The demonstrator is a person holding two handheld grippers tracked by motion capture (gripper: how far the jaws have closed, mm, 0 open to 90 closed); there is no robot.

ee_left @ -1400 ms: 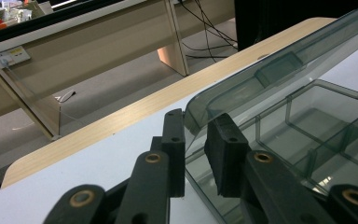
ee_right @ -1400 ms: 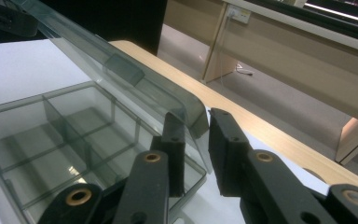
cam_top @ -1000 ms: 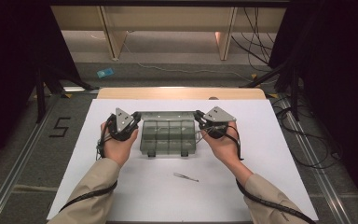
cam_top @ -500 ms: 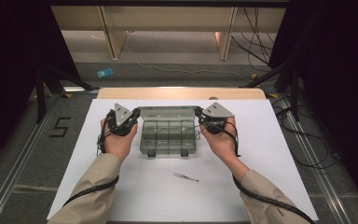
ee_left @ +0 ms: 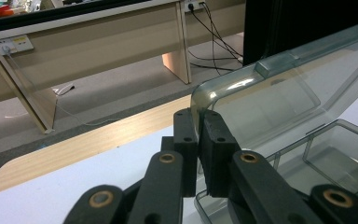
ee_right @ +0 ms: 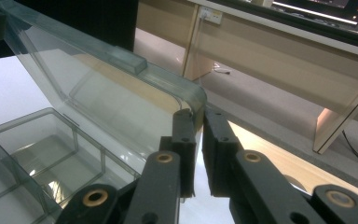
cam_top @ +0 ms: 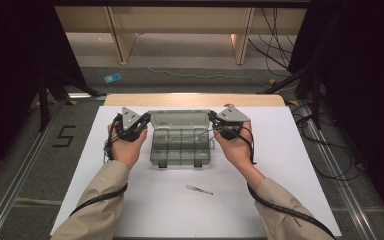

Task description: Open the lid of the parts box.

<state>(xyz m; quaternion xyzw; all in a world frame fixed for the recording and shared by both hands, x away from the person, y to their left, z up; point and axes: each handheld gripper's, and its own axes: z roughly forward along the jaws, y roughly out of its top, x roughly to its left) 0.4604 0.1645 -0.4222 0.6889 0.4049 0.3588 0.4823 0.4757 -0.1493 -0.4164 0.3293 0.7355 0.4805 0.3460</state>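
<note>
Both hand-held grippers [ee_left: 198, 140] [ee_right: 198, 140] pinch the clear box's raised lid [cam_top: 180, 118] corners.

Clear grey plastic compartment box [cam_top: 181, 147], frame centre, on white table. Hinged lid [cam_top: 180, 119] raised, tilted back toward upper frame. Divided tray empty; two latches on near edge.

A lab: black curtains [cam_top: 10, 60] flank the white desk [cam_top: 290, 165], loose cables [cam_top: 330, 150] cross the grey floor [cam_top: 190, 60], wall sockets [ee_left: 11, 44] behind.
</note>
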